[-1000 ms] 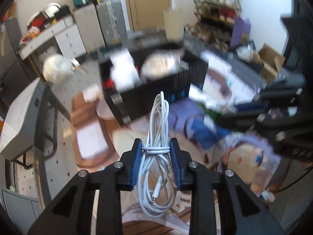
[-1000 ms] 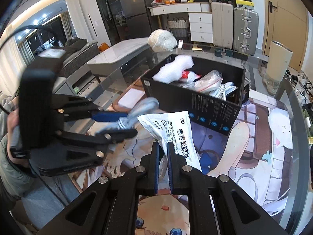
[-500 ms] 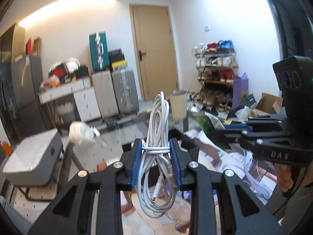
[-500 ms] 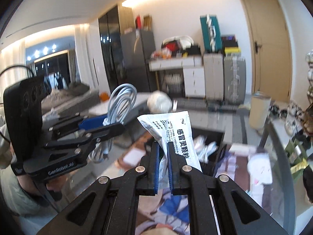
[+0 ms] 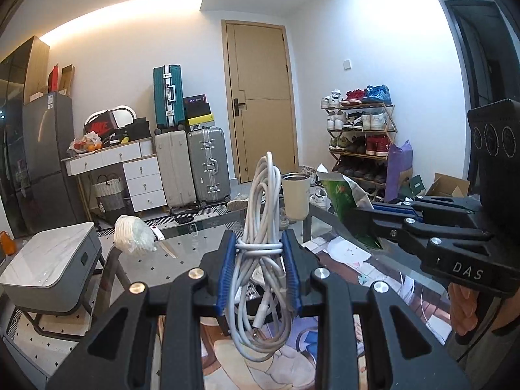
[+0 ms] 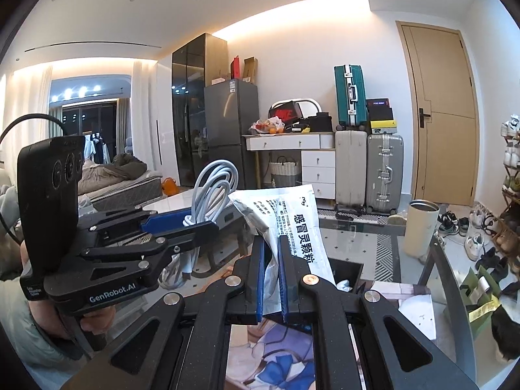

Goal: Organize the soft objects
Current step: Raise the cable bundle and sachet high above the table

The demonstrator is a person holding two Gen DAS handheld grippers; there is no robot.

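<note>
Left wrist view: the left gripper [image 5: 259,271] is up in the air over the glass table [image 5: 182,253], w/ lots of free room in front, all the way to the door [image 5: 260,97] and the suitcases [image 5: 191,165]. The table's far edge runs just past the tan cup [image 5: 295,196]. A white bag [image 5: 134,234] sits on the glass to the left, well apart. A grey side table [image 5: 48,269] stands lower down on the left. The blue pads [image 5: 224,276] are squeezed tight on the white cable bundle [image 5: 261,234], which sticks up above them and hangs in a loop below. The right gripper [image 5: 367,213] is close on the right side, w/ a hand [image 5: 464,308] on its handle.

Right wrist view: the right gripper [image 6: 269,261] is also up high. Open air ahead; the cup [image 6: 421,229] stands near the table's far right edge. The black box [image 6: 349,276] is low and just in front, mostly hidden behind the fingers. The pads are pressed together on a white packet [image 6: 299,224] w/ black print, which stands up and leans right. The left gripper [image 6: 182,224] is just beside on the left, clamped on the cable.
</note>
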